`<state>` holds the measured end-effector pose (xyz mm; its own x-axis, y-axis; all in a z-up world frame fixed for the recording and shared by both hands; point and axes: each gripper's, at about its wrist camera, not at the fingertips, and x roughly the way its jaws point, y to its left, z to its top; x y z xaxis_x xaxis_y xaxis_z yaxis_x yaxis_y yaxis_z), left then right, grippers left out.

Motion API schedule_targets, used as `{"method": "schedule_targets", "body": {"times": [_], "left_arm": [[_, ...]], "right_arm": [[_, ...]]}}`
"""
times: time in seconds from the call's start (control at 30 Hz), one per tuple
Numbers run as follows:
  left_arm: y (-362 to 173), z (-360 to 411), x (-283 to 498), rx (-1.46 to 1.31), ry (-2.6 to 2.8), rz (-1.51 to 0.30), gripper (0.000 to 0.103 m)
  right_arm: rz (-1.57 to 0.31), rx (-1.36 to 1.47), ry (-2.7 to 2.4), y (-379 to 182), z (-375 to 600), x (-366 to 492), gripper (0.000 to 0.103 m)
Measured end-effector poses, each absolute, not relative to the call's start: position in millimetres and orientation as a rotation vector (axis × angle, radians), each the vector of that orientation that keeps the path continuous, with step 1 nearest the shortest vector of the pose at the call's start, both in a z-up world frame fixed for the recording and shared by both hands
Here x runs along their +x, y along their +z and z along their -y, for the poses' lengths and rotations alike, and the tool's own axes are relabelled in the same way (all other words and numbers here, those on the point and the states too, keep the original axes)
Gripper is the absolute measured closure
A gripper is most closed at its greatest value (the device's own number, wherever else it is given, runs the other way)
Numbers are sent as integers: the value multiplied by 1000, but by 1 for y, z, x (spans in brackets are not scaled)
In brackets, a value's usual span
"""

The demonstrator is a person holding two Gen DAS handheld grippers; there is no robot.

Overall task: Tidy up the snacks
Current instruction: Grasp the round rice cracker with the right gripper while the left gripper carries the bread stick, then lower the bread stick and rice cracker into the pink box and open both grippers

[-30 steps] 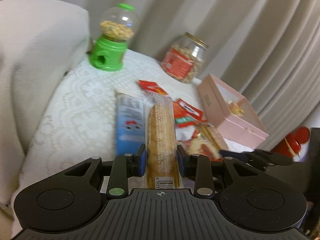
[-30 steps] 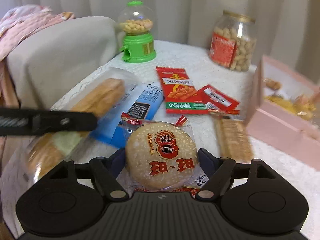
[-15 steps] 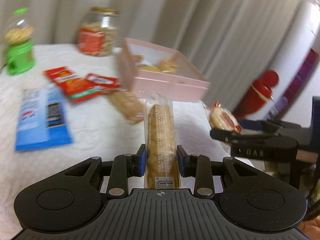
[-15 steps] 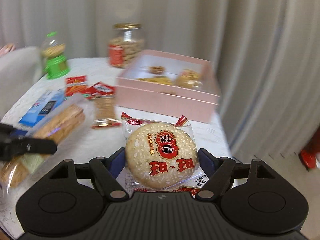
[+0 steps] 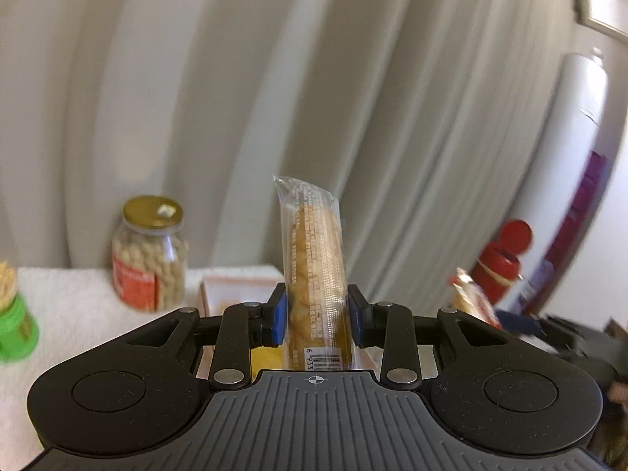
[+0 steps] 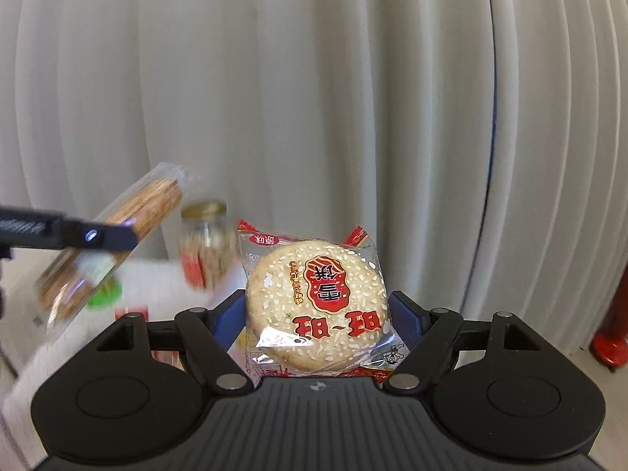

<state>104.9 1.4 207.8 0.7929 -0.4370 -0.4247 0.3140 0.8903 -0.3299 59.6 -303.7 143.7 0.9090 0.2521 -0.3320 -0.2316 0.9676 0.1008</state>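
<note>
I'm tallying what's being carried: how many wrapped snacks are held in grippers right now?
2. A long bread stick is clamped in the left gripper; a round rice cracker is clamped in the right gripper. Other snacks below may be hidden.

Pink box point(image 5: 231, 286) mostly hidden behind left gripper point(image 5: 316, 316); green dispenser point(image 5: 13, 322) cut off, blurred

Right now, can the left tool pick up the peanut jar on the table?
Probably not. The left tool is shut on the long bread stick packet, so nothing else fits between its pads. The peanut jar itself stands unobstructed on the white tablecloth; the packet must go first.
</note>
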Motion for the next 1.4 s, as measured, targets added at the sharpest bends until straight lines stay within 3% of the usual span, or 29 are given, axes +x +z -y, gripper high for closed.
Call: {"method": "schedule_targets", "body": {"times": [0.17,0.37,0.77,1.0,1.4], "left_arm": [[187,15,180,-344,-447,-631,67],[123,38,252,-363,-448,-788,65],[94,-93,215,-425,-299,-766,65],[52,-137,212,-427,-257,-837,65],[23,-90,223,-284,-305,-935,65]], "right_arm": [[-354,35,215,153,302,106,26],[-434,9,212,142,293,156,25],[-693,72,331,112,225,283,18],[-660,51,364,108,216,234,18],[-787,-50,582,32,153,149,18]]}}
